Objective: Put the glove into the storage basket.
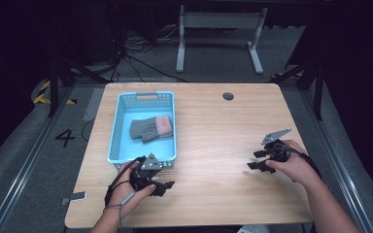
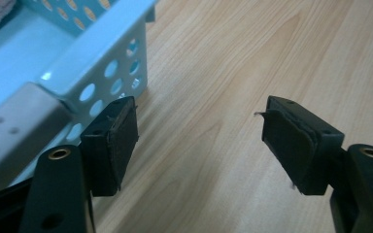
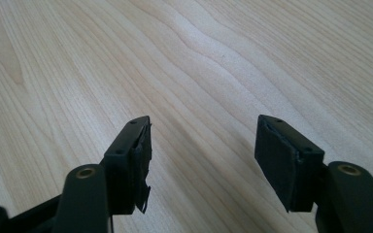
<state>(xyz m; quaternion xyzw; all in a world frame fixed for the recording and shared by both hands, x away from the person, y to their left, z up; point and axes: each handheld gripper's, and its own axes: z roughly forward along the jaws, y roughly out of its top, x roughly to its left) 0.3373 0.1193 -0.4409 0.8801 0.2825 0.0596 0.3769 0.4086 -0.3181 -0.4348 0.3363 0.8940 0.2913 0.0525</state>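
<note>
A light blue perforated basket (image 1: pixel 118 127) stands on the left part of the wooden table (image 1: pixel 213 131). Inside it lies a folded grey cloth with a pink band (image 1: pixel 151 128). My left gripper (image 1: pixel 166 186) rests on the table just in front of the basket's near right corner, open and empty. In the left gripper view that gripper (image 2: pixel 199 141) has the basket's corner (image 2: pixel 102 73) beside one of its fingers (image 2: pixel 116 141). My right gripper (image 1: pixel 256 160) lies on the right side of the table, open, with nothing between its jaws. Bare wood lies under it (image 3: pixel 204 155) in the right gripper view.
A round cable hole (image 1: pixel 228 96) is in the table near its far edge. A small grey object (image 1: pixel 75 197) sticks out at the table's near left edge. Beyond the table stand a white desk frame (image 1: pixel 218 34) and cables on the floor.
</note>
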